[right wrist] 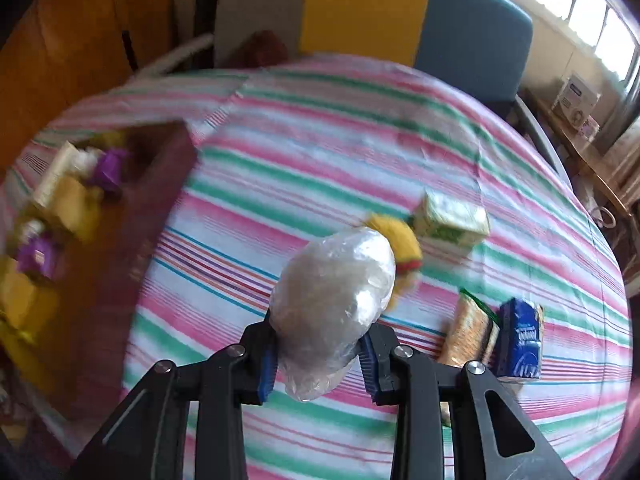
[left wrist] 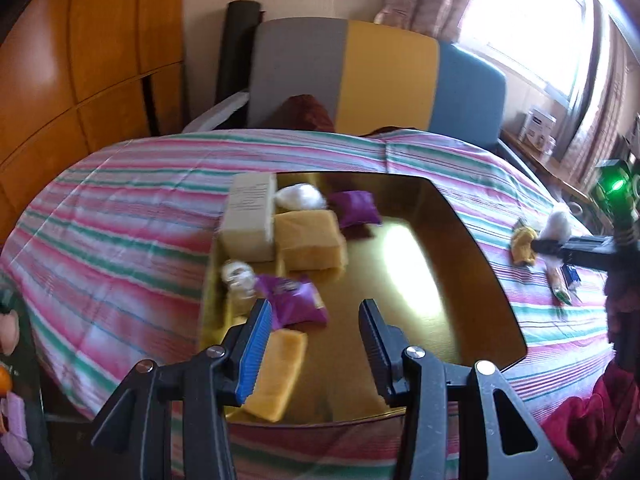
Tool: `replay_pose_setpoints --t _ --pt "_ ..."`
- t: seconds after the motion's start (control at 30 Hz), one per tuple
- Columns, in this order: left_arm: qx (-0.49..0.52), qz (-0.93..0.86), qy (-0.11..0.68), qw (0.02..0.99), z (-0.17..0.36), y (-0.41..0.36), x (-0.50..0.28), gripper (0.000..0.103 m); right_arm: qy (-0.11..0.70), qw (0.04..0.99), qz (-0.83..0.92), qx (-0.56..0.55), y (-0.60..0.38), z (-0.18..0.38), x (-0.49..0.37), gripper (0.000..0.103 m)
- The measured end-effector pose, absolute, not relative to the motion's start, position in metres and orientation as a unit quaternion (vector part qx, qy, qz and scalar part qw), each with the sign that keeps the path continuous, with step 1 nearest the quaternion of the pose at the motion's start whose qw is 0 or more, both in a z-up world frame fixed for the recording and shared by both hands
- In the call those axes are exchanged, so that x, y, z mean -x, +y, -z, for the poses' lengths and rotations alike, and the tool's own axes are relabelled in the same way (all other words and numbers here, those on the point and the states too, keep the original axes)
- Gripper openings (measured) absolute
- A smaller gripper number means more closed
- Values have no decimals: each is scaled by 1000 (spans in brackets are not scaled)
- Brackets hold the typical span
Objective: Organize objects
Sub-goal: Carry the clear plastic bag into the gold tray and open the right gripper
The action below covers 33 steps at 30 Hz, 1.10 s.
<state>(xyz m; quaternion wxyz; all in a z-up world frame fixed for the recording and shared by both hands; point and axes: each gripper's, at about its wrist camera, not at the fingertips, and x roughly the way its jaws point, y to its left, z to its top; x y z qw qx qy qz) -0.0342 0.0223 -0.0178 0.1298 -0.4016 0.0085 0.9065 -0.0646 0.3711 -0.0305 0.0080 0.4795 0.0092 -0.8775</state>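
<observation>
One clear-wrapped bundle (right wrist: 336,304) sits clamped, seemingly lifted, within the right hand-held gripper (right wrist: 320,356).

No lettering can be read anywhere. The cream box (left wrist: 250,216) in the gold tray (left wrist: 460,264) carries lines of print, too blurred to make out. The blue carton (right wrist: 520,340) on the striped cloth bears pale script, and the white box (right wrist: 576,100) by the window a dark label, both illegible.
</observation>
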Motion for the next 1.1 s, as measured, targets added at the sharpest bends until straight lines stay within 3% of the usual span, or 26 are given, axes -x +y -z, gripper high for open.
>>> replay_pose_setpoints --t 0.23,0.6,0.83,1.1 --pt "405 -909 -9 101 21 -9 30 46 23 121 881 -456 253 -10 83 35" --pt "427 -898 -38 100 36 -26 35 45 31 114 826 -551 163 68 167 37" --pt "428 -898 -42 99 37 -27 34 45 -5 126 828 -547 164 78 172 69" --pt "417 -903 -21 101 31 -18 29 45 -28 129 850 -511 188 58 151 77"
